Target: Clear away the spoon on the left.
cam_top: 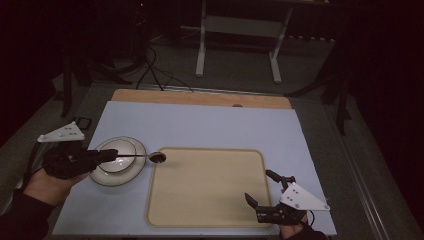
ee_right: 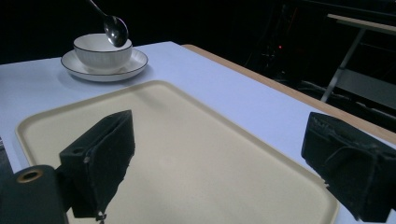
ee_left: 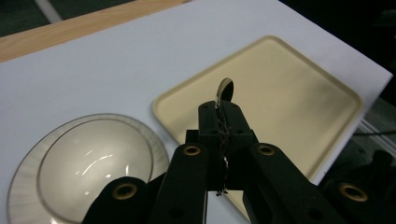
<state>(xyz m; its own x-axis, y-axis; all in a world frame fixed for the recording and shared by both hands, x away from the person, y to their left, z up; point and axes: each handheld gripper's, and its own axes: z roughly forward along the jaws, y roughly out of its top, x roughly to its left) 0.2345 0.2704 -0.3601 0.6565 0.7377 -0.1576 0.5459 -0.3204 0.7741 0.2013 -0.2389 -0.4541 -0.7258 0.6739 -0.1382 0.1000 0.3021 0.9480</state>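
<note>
My left gripper (cam_top: 111, 155) (ee_left: 219, 111) is shut on the handle of a metal spoon (cam_top: 156, 157) (ee_left: 226, 88). The spoon's round end hangs in the air over the near left corner of the beige tray (cam_top: 205, 187) (ee_left: 289, 102). A white bowl (cam_top: 117, 156) (ee_left: 93, 163) stands on a white saucer (cam_top: 111, 179) (ee_left: 18, 186) under the left gripper. My right gripper (cam_top: 259, 185) (ee_right: 224, 158) stands open over the tray's front right corner, with nothing between its fingers (ee_right: 102, 154). The right gripper view has the spoon (ee_right: 116, 28) above the bowl (ee_right: 100, 53) and saucer (ee_right: 135, 63), beyond the tray (ee_right: 187, 140).
A pale blue mat (cam_top: 200, 125) covers the table, with a wooden strip (cam_top: 200, 97) along its far edge. Beyond it, on the dark floor, are a white desk frame (cam_top: 240, 45) and cables (cam_top: 150, 70).
</note>
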